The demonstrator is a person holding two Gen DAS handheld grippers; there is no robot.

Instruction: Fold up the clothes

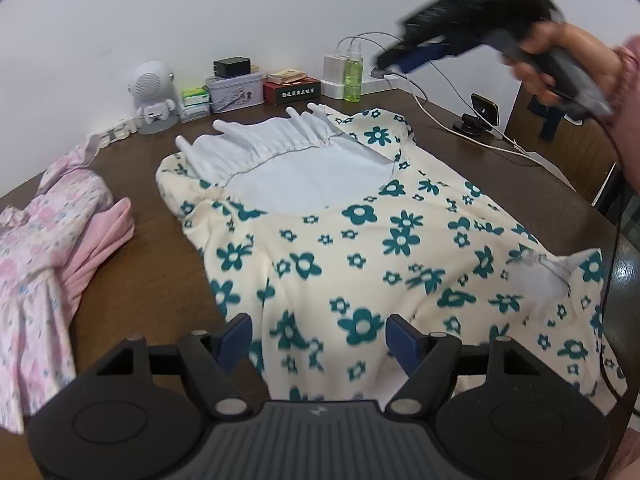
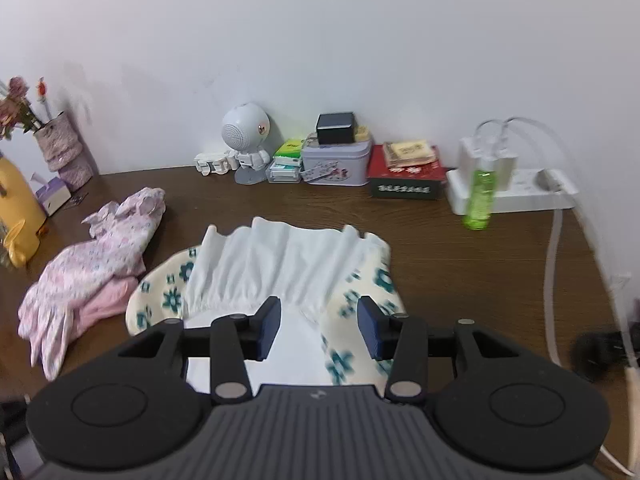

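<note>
Both tools released above the cream dress, folding hardly begun.

Left tool [image 1: 319,334] spread wide, nothing between the pads; right tool [image 2: 319,328] apart too, empty, lifted over the neckline. Cream dress with teal flowers and white lining [image 1: 360,240] lying flat on the brown wooden surface [image 1: 152,240], no fold visible yet. Pink floral garment [image 1: 48,232] beside it, bunched. Grey tin box [image 2: 336,160] closed, black block on top.

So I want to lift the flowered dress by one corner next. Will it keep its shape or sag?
The flowered dress will likely sag: it drapes limply over the table edge and wrinkles softly. Its gathered white lining looks thin, so probably light. One corner held would likely let the rest trail and unfold.
</note>
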